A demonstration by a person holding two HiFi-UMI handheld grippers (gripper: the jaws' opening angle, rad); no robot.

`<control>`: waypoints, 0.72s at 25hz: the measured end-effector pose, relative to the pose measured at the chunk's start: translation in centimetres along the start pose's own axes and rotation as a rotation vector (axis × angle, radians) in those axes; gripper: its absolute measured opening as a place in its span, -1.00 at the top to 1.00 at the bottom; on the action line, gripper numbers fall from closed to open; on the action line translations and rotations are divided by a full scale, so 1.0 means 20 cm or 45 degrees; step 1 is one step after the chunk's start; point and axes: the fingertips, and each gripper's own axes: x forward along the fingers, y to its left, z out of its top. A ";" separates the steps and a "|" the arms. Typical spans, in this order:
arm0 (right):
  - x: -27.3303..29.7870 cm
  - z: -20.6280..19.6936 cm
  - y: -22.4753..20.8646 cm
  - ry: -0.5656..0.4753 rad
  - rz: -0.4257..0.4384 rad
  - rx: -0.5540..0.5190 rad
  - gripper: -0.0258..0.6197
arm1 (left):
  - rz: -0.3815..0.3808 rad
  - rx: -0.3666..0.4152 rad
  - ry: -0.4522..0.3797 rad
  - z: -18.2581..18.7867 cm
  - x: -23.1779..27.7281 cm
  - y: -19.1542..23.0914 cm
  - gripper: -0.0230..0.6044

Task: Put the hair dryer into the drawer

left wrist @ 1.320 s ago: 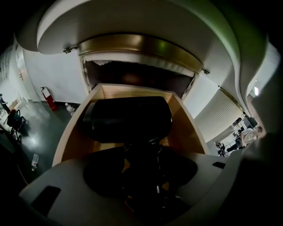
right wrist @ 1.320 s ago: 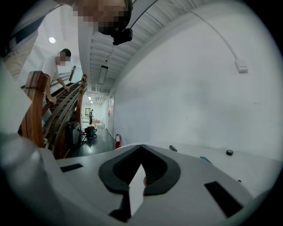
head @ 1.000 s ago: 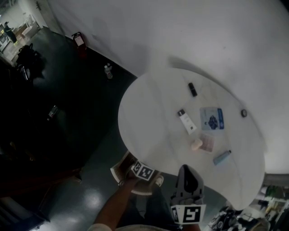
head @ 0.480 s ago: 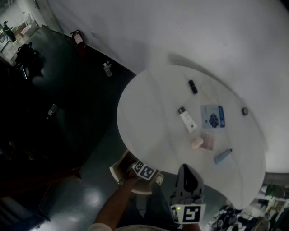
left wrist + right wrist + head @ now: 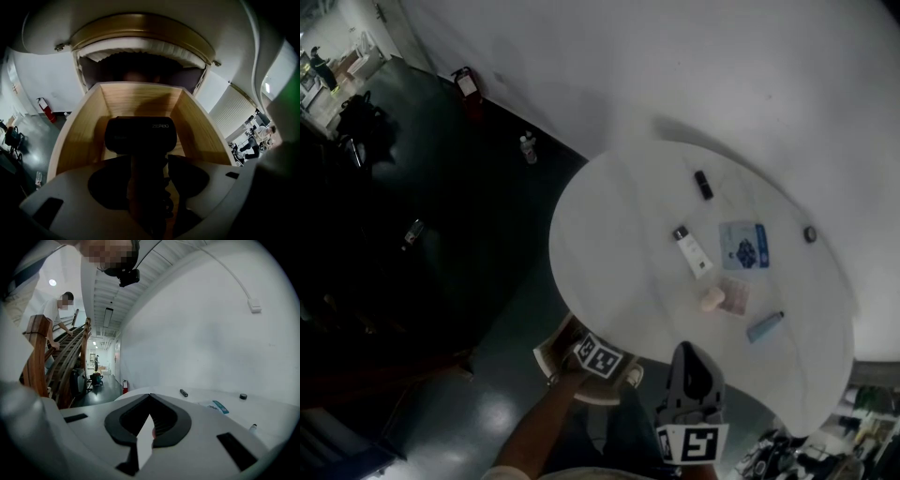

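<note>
Here, gripping the hair dryer point(image 5: 140, 135) by its handle in the left hand-held gripper point(image 5: 149, 161), head just beyond the jaws, above the open drawer point(image 5: 77, 138). Lower straight between the walls, then release. Leave the right hand-held gripper point(image 5: 150, 397) clenched, empty, worktop point(image 5: 609, 244) ahead.

i see the hair dryer point(image 5: 140, 136) between my left gripper point(image 5: 149, 164) jaws, its head between the side walls of the drawer point(image 5: 75, 140). the drawer sticks out under the table point(image 5: 609, 244) at 7 o'clock. a tube point(image 5: 692, 251) lies mid-table, with a card point(image 5: 744, 246) at its 3 o'clock.
</note>
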 end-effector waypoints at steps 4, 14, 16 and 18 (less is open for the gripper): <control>0.01 0.04 0.02 -0.021 0.009 -0.001 0.91 | -0.006 -0.020 -0.033 0.03 -0.08 0.00 0.12; 0.00 0.13 0.07 -0.071 0.023 0.010 0.91 | -0.036 -0.042 -0.043 0.07 -0.23 -0.04 0.12; -0.01 0.15 0.08 -0.086 0.024 0.016 0.91 | -0.042 -0.035 -0.047 0.08 -0.29 -0.06 0.12; -0.02 0.18 0.09 -0.095 0.028 0.014 0.91 | -0.044 -0.039 -0.053 0.08 -0.35 -0.08 0.12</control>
